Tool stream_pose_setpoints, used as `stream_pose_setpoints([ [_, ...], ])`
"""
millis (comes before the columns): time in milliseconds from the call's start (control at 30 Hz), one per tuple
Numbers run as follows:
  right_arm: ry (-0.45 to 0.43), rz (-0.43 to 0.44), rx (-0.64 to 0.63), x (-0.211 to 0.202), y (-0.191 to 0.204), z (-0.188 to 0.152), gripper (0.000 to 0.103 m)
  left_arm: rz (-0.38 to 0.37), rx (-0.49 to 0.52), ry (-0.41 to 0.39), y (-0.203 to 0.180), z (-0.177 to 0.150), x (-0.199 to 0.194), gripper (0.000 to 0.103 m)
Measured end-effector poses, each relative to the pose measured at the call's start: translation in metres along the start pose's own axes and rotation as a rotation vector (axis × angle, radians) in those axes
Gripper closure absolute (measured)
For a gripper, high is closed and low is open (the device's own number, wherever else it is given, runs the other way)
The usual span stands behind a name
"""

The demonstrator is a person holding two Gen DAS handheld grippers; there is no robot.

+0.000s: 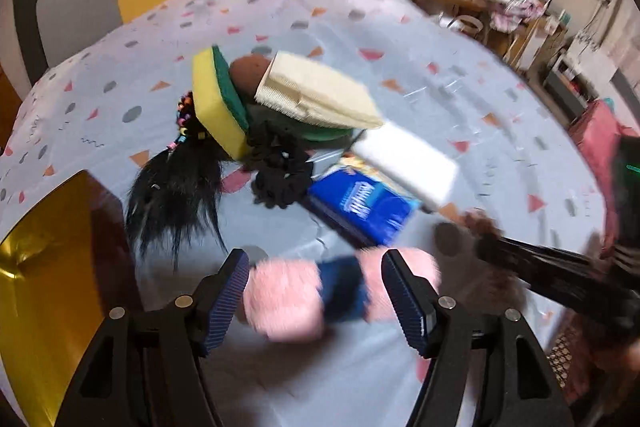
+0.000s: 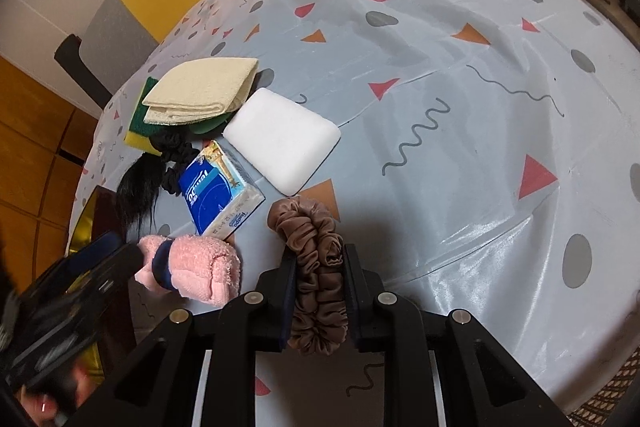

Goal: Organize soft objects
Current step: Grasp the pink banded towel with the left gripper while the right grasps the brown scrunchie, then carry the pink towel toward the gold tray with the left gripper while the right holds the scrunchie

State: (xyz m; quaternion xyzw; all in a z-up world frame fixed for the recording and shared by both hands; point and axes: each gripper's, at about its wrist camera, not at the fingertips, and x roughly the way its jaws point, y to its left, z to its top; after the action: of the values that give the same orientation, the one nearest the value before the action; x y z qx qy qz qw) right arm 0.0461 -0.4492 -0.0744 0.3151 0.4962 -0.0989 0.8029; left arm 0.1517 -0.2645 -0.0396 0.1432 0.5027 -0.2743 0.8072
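most soft things are already lying grouped near the sponge (image 2: 282,140) on the worktop (image 2: 460,107). the right gripper (image 2: 318,291) is clamping a brown scrunchie (image 2: 316,267), and the open left gripper (image 1: 316,291) is straddling the pink towel (image 1: 288,301), both not yet sorted.

- Right half of the table (image 2: 460,75) lies bare, open to pass.
- Left side is crowded: white sponge (image 2: 282,141), tissue pack (image 2: 218,193), pink towel roll (image 2: 200,267), folded cloth (image 2: 200,91) close together.
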Motion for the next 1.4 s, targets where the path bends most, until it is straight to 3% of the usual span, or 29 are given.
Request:
stream_pose_setpoints([
  [100,-0.001,0.007,0.003,0.000,-0.001,0.000,0.081,0.004,-0.006,0.051,0.004,0.007,0.019,0.033],
  [200,0.000,0.020,0.020,-0.002,-0.004,0.000,0.081,-0.048,-0.003,0.107,0.006,0.001,0.030,0.033],
  [333,0.006,0.037,0.043,-0.001,-0.008,0.000,0.081,-0.152,-0.059,0.152,0.011,-0.023,0.019,0.033],
  [433,0.008,0.047,0.050,-0.001,-0.008,0.000,0.081,-0.178,-0.037,0.141,0.005,-0.042,0.002,0.033],
  [667,0.012,0.052,0.054,0.001,-0.008,-0.001,0.081,-0.088,0.122,0.157,-0.013,-0.058,0.006,0.031],
  [967,0.020,0.050,0.057,0.004,-0.010,0.000,0.081,-0.038,0.212,0.154,-0.032,-0.063,0.016,0.029],
  [1033,0.020,0.052,0.058,0.004,-0.010,0.000,0.081,-0.029,0.230,0.131,-0.037,-0.067,0.013,0.032],
  [1100,0.016,0.062,0.060,0.004,-0.009,0.000,0.081,-0.026,0.226,0.112,-0.038,-0.068,0.011,0.046],
  [1200,0.008,0.065,0.052,0.003,-0.008,0.000,0.081,-0.037,0.207,0.091,-0.038,-0.072,0.006,0.058],
  [1400,0.006,0.064,0.054,0.002,-0.009,0.000,0.081,-0.081,0.212,0.094,-0.039,-0.085,-0.005,0.060],
])
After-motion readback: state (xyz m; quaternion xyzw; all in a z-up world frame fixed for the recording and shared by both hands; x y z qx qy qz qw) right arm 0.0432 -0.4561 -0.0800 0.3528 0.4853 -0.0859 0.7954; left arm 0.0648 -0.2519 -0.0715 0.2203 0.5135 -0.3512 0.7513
